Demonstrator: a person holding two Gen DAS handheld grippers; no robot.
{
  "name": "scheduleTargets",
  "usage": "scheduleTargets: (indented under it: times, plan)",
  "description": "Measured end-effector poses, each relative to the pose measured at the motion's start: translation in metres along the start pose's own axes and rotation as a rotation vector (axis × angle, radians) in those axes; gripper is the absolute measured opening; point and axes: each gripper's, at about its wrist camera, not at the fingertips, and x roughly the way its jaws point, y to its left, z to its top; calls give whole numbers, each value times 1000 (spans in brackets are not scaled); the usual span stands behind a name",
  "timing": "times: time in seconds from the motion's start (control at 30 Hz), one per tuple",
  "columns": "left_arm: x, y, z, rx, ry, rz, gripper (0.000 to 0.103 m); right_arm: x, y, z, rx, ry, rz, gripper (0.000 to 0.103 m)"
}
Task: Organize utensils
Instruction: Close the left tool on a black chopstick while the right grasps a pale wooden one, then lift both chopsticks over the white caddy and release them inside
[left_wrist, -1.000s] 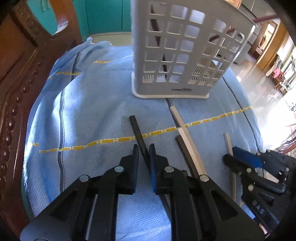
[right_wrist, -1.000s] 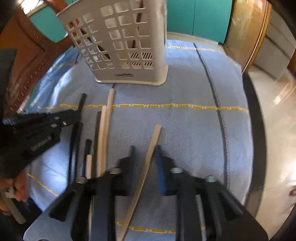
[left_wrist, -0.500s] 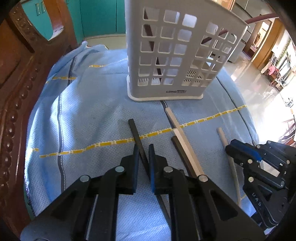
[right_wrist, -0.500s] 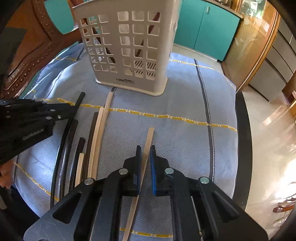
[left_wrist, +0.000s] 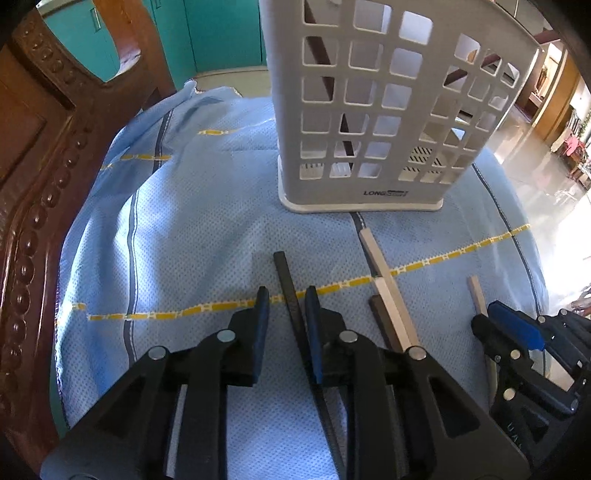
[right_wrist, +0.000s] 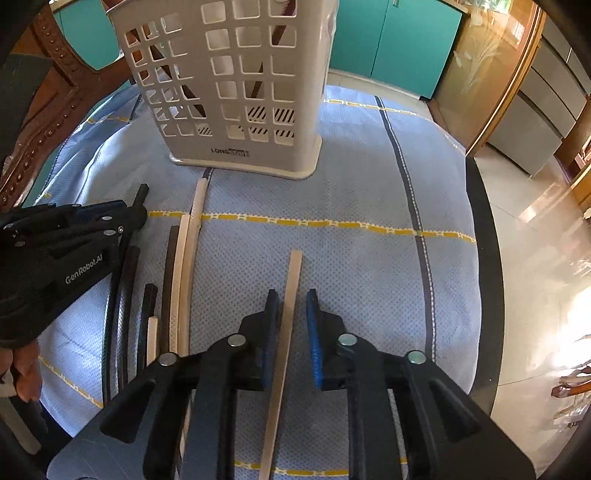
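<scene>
A black chopstick (left_wrist: 283, 269) lies on the blue cloth between the fingers of my left gripper (left_wrist: 286, 291). Its jaws are opening, and the stick rests against the right finger only. My right gripper (right_wrist: 292, 293) straddles a pale wooden chopstick (right_wrist: 294, 266); its jaws are opening too, with a gap on each side of the stick. The white lattice utensil basket (left_wrist: 369, 110) stands upright beyond both, with a few sticks leaning inside. Several more dark and pale chopsticks (right_wrist: 181, 266) lie side by side between the two grippers.
A blue cloth (left_wrist: 184, 240) with yellow lines covers the round table, whose dark rim (right_wrist: 484, 258) curves along the right. A carved wooden chair back (left_wrist: 37, 166) rises at the left. A hand (right_wrist: 26, 373) holds the left gripper (right_wrist: 125, 218).
Half a second ago both pairs of jaws were pinched on their chopsticks; now both have parted. The sticks lie where they were.
</scene>
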Motion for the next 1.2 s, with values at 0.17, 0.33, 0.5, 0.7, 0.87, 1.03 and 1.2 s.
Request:
scheduleTargets:
  times: [0.17,0.33,0.5,0.7,0.87,1.03,1.2]
  plan:
    - [2,2,1,2,2,-2,22,0,-4,-1,13,5,12,20]
    - [8,3,1,5,0,-1,23,0,-3,0,15,3,7,21]
    - [4,5,-4,6,-1,0,23,1,-2,-1,16,-1,12,26]
    - [2,6,-5,11,1,4,23,0,-1,-2,25,-2,21,20]
    - [3,14,-2,-41,-13,-22,8,0,-9,-3,95,-2,120,7]
    - [-17,22,1,-70,-110,-11,7,-20,-17,0,121,-109,100,7]
    - [-60,21,-1,-53,-249,-17,7,-53,-24,0,114,-239,110,7]
